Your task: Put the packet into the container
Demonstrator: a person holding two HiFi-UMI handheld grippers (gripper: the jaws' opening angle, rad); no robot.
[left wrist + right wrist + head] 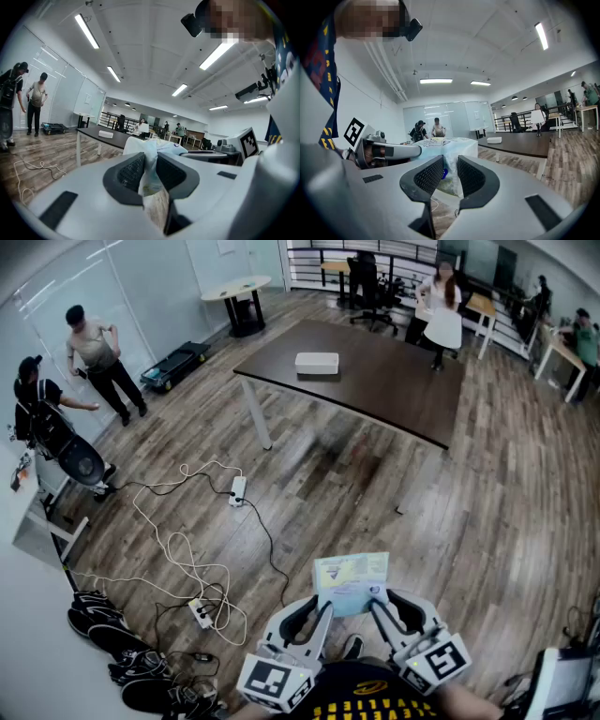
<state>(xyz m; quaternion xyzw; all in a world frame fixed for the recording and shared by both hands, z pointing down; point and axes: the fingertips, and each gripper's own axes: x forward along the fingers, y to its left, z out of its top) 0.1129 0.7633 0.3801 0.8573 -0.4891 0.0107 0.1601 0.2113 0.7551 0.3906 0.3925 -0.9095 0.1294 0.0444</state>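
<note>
Left claw [322,611] and right claw [379,602] pinch packet [352,583] (mid-air).

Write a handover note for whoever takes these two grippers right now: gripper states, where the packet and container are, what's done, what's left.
Left gripper: shut on the packet at its lower left corner.
Right gripper: jaws around the packet's lower right corner, apparently pinching it too.
Packet: held in the air between both grippers, over the wooden floor, close to the person's body.
Container: white box on the dark table, well ahead and apart from the packet.
Done: packet picked up.
Left: carry it to the table, put it into the container, release.
</note>
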